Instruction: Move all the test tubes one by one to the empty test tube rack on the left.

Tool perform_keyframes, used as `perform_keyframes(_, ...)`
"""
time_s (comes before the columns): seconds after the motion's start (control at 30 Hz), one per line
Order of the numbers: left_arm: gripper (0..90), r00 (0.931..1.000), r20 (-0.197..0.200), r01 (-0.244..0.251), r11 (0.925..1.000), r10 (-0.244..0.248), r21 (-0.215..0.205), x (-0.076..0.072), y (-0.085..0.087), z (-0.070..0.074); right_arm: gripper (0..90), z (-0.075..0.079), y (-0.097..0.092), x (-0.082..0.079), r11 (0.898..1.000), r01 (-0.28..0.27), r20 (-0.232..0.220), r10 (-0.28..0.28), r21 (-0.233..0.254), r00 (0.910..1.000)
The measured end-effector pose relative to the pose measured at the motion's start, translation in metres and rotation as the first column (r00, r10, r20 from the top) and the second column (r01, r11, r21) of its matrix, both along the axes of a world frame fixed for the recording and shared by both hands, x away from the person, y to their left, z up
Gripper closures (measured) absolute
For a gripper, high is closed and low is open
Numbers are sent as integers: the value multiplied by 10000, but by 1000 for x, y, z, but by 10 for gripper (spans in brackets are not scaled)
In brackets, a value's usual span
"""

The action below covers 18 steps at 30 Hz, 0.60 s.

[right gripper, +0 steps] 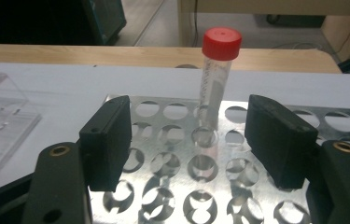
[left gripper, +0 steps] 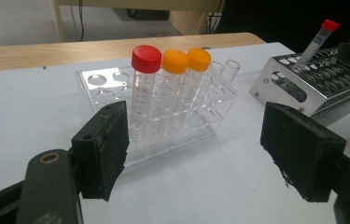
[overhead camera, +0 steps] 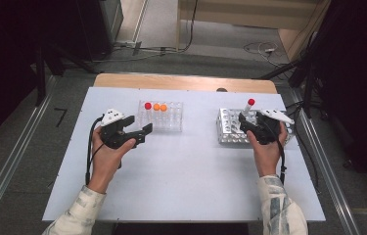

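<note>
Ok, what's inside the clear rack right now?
The clear rack holds three capped tubes in a row: one red-capped tube and two orange-capped tubes. Other holes look empty; the left claw's pad covers its near-left corner.

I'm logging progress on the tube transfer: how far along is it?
Done: one red-capped and two orange-capped tubes stand in the clear rack. In hand: the right tool, jaws open, lines up on the red-capped tube in the metal rack; the left tool is open, holding nothing. Left: gripping and carrying that tube, probably to the clear rack.
</note>
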<state>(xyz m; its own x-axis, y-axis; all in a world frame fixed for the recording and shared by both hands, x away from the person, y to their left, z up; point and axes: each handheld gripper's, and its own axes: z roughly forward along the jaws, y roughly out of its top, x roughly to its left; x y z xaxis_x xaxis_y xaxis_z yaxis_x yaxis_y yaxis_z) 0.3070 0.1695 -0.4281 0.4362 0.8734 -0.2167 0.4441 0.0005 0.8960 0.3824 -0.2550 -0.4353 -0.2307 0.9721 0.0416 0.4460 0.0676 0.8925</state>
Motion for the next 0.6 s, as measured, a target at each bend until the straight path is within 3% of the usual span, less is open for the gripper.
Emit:
perform_keyframes(0.27, 255, 10000, -13, -86, 9999, 85, -102, -6, 6, -1, 472, -5, 1, 26, 9990, 240, -186, -247, -372, 9995)
perform_keyframes(0.4, 255, 9999, -8, -106, 9999, 106, -86, -8, 7, -1, 570, -9, -1, 37, 9996, 275, -413, -279, -85, 9988)
perform_keyframes(0.6, 255, 9999, -137, -52, 10000, 52, 0, -6, 5, -4, 703, -12, 2, 43, 9997, 150, -541, -160, -181, 9984)
